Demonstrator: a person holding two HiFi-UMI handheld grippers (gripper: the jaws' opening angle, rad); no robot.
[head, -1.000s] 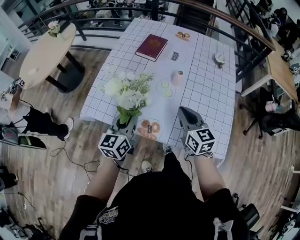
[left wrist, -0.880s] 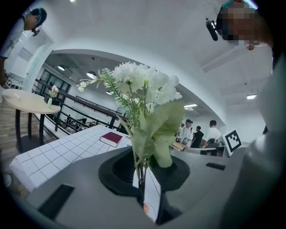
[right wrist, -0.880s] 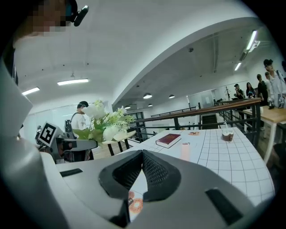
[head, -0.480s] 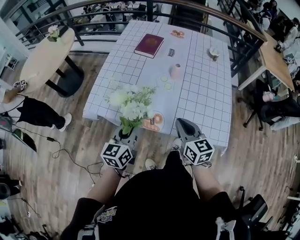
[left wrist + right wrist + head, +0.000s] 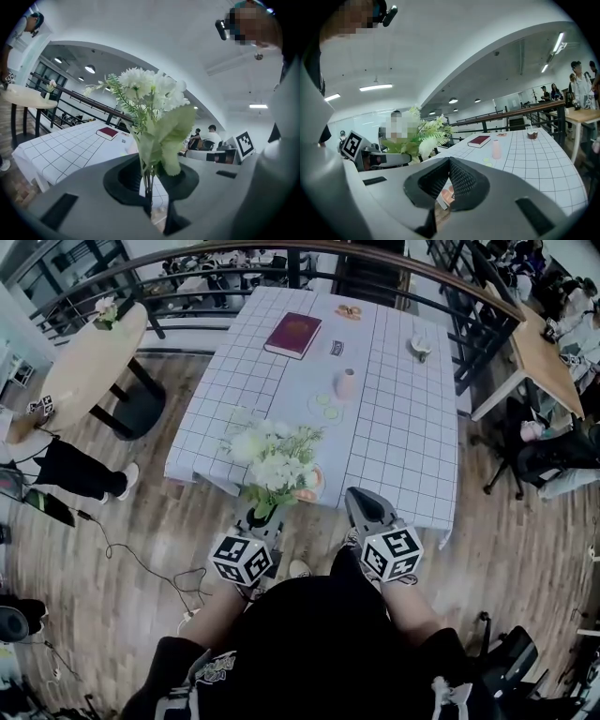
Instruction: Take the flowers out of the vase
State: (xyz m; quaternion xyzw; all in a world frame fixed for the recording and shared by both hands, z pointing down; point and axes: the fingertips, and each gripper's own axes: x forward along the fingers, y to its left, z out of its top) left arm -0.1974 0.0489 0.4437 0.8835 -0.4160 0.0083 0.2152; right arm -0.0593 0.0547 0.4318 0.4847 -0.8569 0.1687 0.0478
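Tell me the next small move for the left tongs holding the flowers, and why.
Probably carry the flowers forward and lay them on a bare patch of the tablecloth. The left tongs are clamped on their stems, the flowers hang at the tablecloth's near edge, clear of the pink vase, and the right tongs are shut and empty.

A white cloth with a thin dark grid is lying smooth and matt in mid-frame, hanging softly at its edges. Around it the brown plank floor is showing wood grain under a dull sheen. The round pale table at upper left is looking like smooth wood. The left gripper and right gripper are showing matt grey plastic shells, their fingers wearing black ribbed pads. The white flowers with green leaves are looking matt and cloth-like. The dark curved railing along the top is looking like painted metal.
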